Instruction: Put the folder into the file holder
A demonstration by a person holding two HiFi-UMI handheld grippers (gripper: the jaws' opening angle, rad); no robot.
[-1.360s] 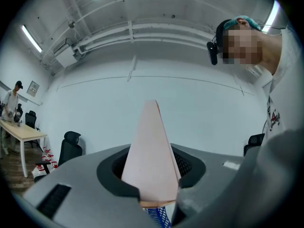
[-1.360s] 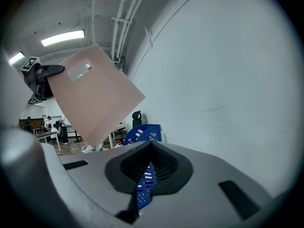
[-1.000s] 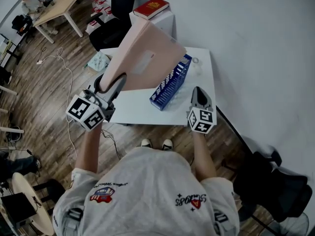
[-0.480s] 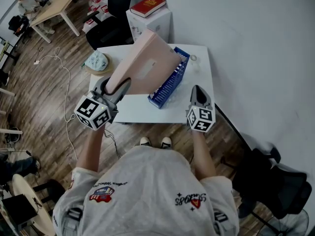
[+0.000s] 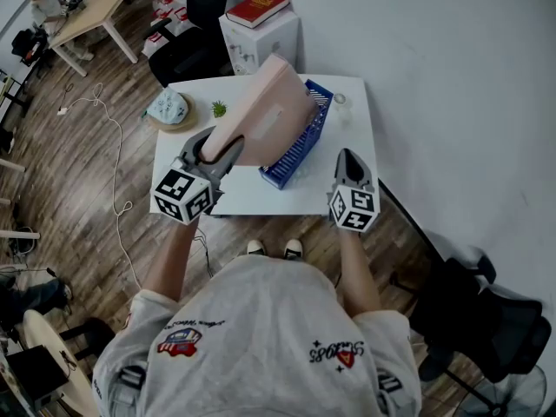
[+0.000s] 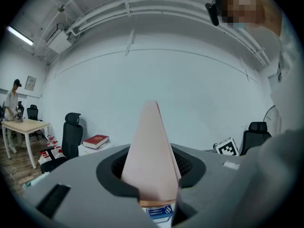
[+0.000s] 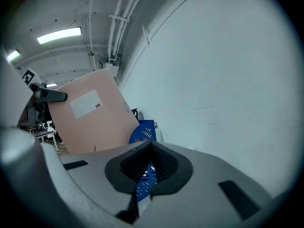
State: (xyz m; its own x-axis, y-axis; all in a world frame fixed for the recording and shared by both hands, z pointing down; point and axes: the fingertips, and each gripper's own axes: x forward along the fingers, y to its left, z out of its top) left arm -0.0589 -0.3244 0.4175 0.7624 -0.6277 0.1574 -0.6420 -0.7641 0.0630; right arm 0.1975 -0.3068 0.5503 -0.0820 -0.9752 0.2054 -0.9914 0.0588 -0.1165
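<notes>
Two handheld grippers work over a white tabletop [image 5: 352, 133] at centre frame in the head view, as a person stands at its near edge. At left of centre, the left gripper [image 5: 221, 144] is clamped on a corner of a pale pink folder [image 5: 265, 115], which rises tilted toward the upper middle of the frame. The left gripper view shows the folder's edge pinched between both jaws. The folder's far side overlaps the left part of a blue slatted file holder [image 5: 304, 142] standing on the tabletop just right of centre; whether the folder has entered the holder cannot be told. At right of centre, the right gripper [image 5: 347, 156] hangs near the tabletop's right front corner, well apart from the folder, its jaws together with nothing between them; its own view looks past them to the blue holder. A small green plant [image 5: 219, 109] and a teal object [image 5: 168, 107] sit at the tabletop's left rear. A red book [image 5: 258, 7] lies on a white cabinet [image 5: 261, 42] at the upper middle.
</notes>
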